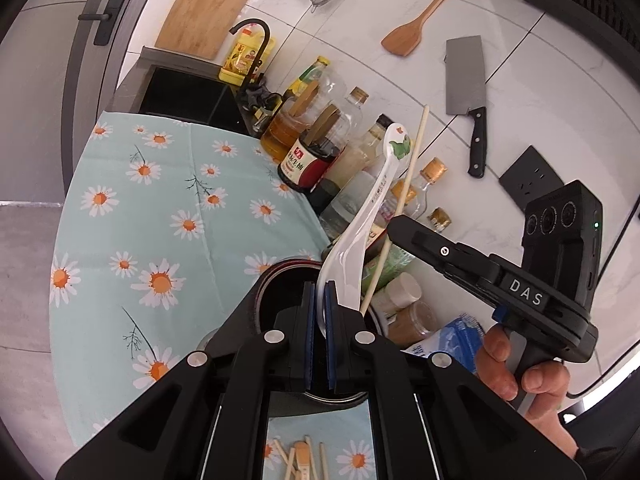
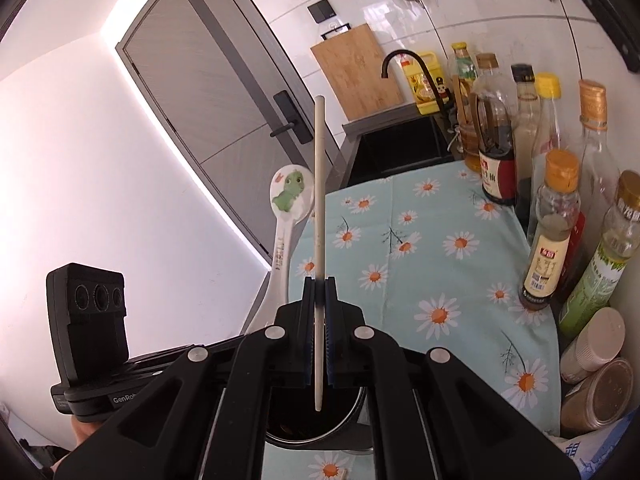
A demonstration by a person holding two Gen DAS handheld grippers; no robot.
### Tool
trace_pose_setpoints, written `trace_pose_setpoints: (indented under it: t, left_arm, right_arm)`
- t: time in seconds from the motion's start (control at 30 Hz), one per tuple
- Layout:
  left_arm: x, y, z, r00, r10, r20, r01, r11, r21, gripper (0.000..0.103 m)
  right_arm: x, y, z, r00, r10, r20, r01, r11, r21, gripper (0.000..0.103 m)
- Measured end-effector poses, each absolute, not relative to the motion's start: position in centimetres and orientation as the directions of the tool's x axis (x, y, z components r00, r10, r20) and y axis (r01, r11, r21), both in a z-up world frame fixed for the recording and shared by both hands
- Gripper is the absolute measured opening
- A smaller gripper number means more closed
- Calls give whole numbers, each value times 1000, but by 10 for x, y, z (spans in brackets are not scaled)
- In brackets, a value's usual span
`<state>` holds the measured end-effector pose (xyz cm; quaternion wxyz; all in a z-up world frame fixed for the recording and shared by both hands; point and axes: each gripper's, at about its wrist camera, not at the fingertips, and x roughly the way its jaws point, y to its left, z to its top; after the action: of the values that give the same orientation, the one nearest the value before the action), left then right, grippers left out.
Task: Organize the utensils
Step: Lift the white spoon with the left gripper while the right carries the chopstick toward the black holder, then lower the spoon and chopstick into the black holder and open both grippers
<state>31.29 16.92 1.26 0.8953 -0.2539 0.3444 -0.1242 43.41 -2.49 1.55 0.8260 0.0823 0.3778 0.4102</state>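
My left gripper [image 1: 319,286] is shut on the bowl end of a white ceramic spoon [image 1: 370,208] with a green dinosaur print, whose handle points up and away. Right under it stands a dark round utensil holder [image 1: 276,280]. My right gripper [image 2: 319,280] is shut on a single pale chopstick [image 2: 319,208], held nearly upright with its lower tip hanging over the holder's opening [image 2: 340,424]. In the left wrist view the right gripper [image 1: 404,228] comes in from the right with the chopstick [image 1: 404,196] beside the spoon. The spoon [image 2: 288,216] also shows left of the chopstick.
Several loose chopsticks [image 1: 304,460] lie on the daisy-print cloth [image 1: 160,208] close to me. Sauce and oil bottles [image 2: 556,232] and jars [image 2: 596,384] line the wall side. A sink [image 2: 404,144] with a black faucet lies beyond. A cleaver [image 1: 466,80] and wooden spatula [image 1: 412,28] hang on the tiles.
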Motion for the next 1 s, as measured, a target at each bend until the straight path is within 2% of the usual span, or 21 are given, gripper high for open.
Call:
trace_pose_setpoints:
  t: [0.17, 0.6, 0.7, 0.77, 0.8, 0.83, 1.0]
  left_arm:
    - [315, 164, 2, 721, -386, -576, 38, 851, -523, 4]
    - [315, 144, 2, 681, -331, -653, 88, 922, -376, 5]
    - [314, 141, 4, 675, -325, -662, 98, 929, -357, 8]
    - [313, 139, 6, 674, -323, -664, 104, 932, -348, 14]
    - [312, 138, 7, 675, -315, -667, 104, 936, -337, 24]
    - [312, 137, 8, 676, -315, -666, 107, 936, -335, 27]
    - [306, 132, 14, 686, -302, -662, 114, 943, -313, 27]
  right_arm:
    - [433, -24, 5, 366, 733, -573, -611, 654, 446, 6]
    - [425, -19, -4, 351, 711, -610, -615, 666, 422, 6]
    - [424, -19, -5, 351, 705, -617, -611, 671, 419, 11]
    - [423, -20, -5, 351, 707, -614, -610, 670, 422, 13]
    - [423, -20, -4, 352, 707, -613, -609, 670, 424, 17]
    - [422, -21, -3, 355, 708, -611, -607, 671, 425, 21]
    - [421, -27, 4, 367, 715, -595, -601, 670, 435, 22]
